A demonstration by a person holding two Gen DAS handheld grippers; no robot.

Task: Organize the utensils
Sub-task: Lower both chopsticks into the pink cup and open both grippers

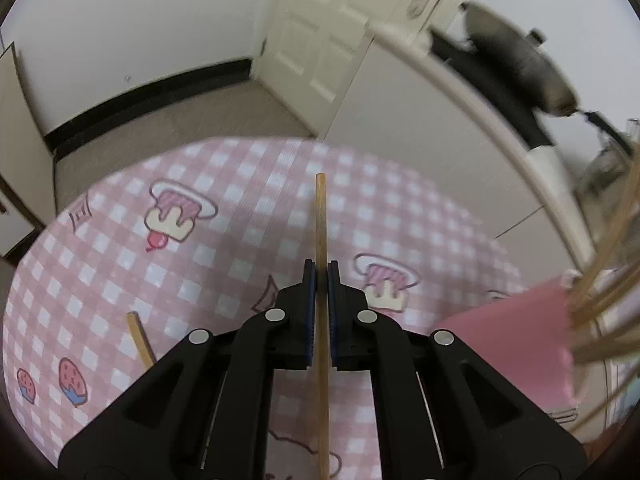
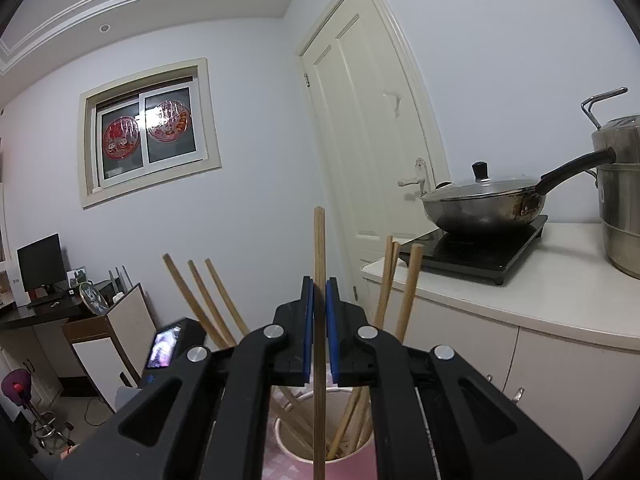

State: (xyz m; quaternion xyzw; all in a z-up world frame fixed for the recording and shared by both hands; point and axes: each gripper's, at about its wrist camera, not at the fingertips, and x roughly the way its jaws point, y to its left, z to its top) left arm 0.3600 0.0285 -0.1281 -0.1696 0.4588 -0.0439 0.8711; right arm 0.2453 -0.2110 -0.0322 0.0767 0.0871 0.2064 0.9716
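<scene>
My left gripper [image 1: 321,270] is shut on a wooden chopstick [image 1: 321,216] that runs forward along the fingers, above the pink checked tablecloth [image 1: 224,256]. Another chopstick [image 1: 140,338] lies on the cloth at the lower left. The pink holder [image 1: 516,344] with several chopsticks [image 1: 612,280] stands at the right edge. My right gripper [image 2: 319,283] is shut on a second chopstick [image 2: 319,248], held upright over the round white-rimmed holder [image 2: 288,446]. Several chopsticks [image 2: 208,300] lean inside that holder.
A white counter [image 2: 520,300] at the right carries a black induction hob [image 2: 480,254], a lidded wok [image 2: 484,200] and a steel pot [image 2: 622,200]. A white door [image 2: 360,140] stands behind. A desk with a monitor [image 2: 40,264] is at the far left.
</scene>
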